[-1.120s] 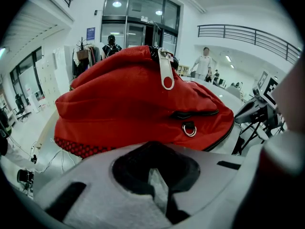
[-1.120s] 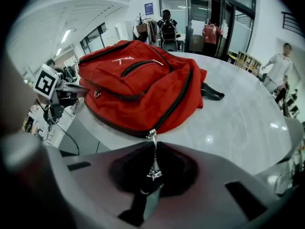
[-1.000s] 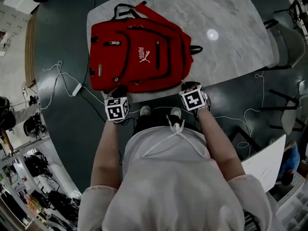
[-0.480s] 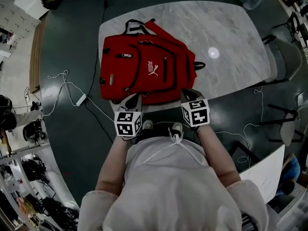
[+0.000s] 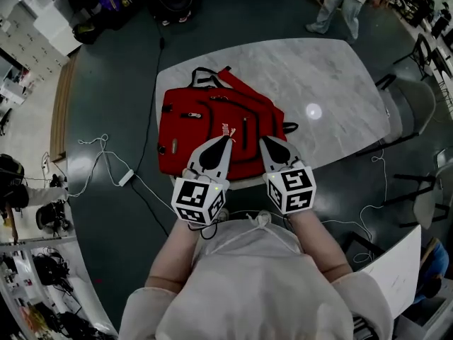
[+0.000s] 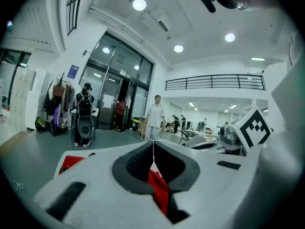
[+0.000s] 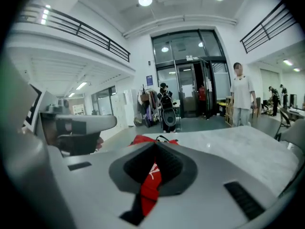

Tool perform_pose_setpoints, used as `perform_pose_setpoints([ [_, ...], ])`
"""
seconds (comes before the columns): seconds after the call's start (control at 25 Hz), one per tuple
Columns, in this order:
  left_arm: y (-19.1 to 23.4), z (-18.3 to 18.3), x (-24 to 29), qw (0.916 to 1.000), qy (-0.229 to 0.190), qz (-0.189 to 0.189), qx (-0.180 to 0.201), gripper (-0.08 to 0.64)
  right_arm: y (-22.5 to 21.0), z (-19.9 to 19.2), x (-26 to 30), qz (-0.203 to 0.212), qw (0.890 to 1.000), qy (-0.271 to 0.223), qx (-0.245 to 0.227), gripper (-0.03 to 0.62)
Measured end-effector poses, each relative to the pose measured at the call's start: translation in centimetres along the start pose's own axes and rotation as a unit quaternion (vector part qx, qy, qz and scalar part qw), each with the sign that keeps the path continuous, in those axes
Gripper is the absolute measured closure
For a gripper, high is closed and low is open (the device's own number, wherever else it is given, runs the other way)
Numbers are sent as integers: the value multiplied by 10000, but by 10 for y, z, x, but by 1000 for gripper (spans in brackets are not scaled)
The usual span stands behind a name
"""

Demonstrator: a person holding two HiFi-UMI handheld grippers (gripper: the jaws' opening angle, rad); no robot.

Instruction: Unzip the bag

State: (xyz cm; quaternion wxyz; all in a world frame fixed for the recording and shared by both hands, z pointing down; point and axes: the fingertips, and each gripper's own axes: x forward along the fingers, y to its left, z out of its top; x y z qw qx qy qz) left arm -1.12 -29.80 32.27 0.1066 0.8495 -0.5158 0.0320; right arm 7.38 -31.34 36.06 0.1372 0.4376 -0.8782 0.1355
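Observation:
A red backpack (image 5: 205,122) with black zippers and a white logo lies flat on the marble table (image 5: 322,69), near its left front edge. My left gripper (image 5: 228,139) is shut, its tips meeting above the bag's near edge. My right gripper (image 5: 262,139) is also shut, a little to the right and just above the bag. Neither holds anything. In the left gripper view, red fabric (image 6: 159,187) shows through the gap behind the closed jaws of the left gripper (image 6: 153,142). The right gripper view shows the bag (image 7: 150,180) with its logo under the right gripper (image 7: 155,145).
White cables and a power adapter (image 5: 126,178) lie on the dark floor to the left of the table. A grey chair (image 5: 410,108) stands at the table's right end. A person (image 5: 340,6) stands beyond the far end of the table.
Both grippers have risen from the table's near edge and swung forward, so their jaws now point over the bag's near side. The head view has shifted back, and the bag looks smaller.

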Motion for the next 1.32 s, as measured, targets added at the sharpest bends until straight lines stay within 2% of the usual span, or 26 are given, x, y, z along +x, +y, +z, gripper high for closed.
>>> perform_pose_setpoints([
  [0.12, -8, 24, -1, 9994, -279, -59, 189, 538, 5, 20, -7, 28, 9997, -248, -82, 565],
  [0.24, -10, 33, 0, 9989, -384, -107, 234, 538, 6, 30, -11, 22, 9992, -375, -103, 565],
  [0.64, -5, 33, 2, 9990, -388, -108, 194, 538, 9, 34, -13, -15, 9989, -447, -111, 565],
  [0.88, -6, 40, 0, 9987, -477, -149, 80, 538, 4, 31, -12, -116, 9995, -302, -16, 565],
  [1.32, -1, 41, 8, 9988, -442, -95, 181, 538, 1, 34, -6, -136, 9994, -297, -82, 565],
])
